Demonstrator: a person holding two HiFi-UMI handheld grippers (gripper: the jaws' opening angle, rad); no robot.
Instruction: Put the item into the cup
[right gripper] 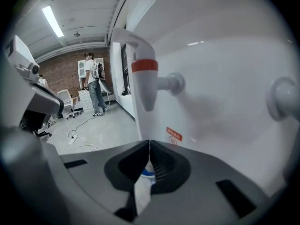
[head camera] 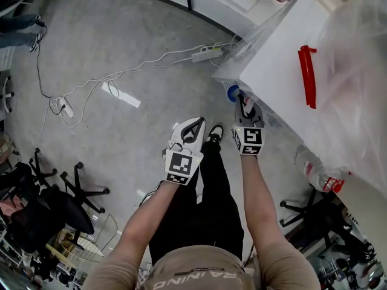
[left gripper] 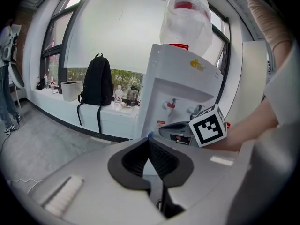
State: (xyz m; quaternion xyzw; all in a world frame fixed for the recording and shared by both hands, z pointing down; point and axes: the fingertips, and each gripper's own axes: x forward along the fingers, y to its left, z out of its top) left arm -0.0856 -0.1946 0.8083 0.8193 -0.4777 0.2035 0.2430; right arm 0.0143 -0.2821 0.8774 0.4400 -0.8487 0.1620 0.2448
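My right gripper (head camera: 242, 99) is held up against the front of a white water dispenser (head camera: 275, 59) and is shut on a small white cup with a blue inside (head camera: 233, 92). In the right gripper view the cup (right gripper: 147, 177) shows as a white and blue sliver pinched between the jaws. It sits just below the red-banded tap (right gripper: 143, 81); a second tap (right gripper: 285, 95) is to the right. My left gripper (head camera: 197, 123) hangs lower and to the left over the floor, shut with nothing in it. From the left gripper view I see the dispenser (left gripper: 180, 93) and its inverted bottle (left gripper: 185, 18).
Cables and a power strip (head camera: 207, 54) lie on the grey floor. Office chairs (head camera: 54, 198) stand at the left, and a plastic bottle (head camera: 320, 173) at the right. A black backpack (left gripper: 97, 86) rests on the window ledge. A person (right gripper: 97, 90) stands far off.
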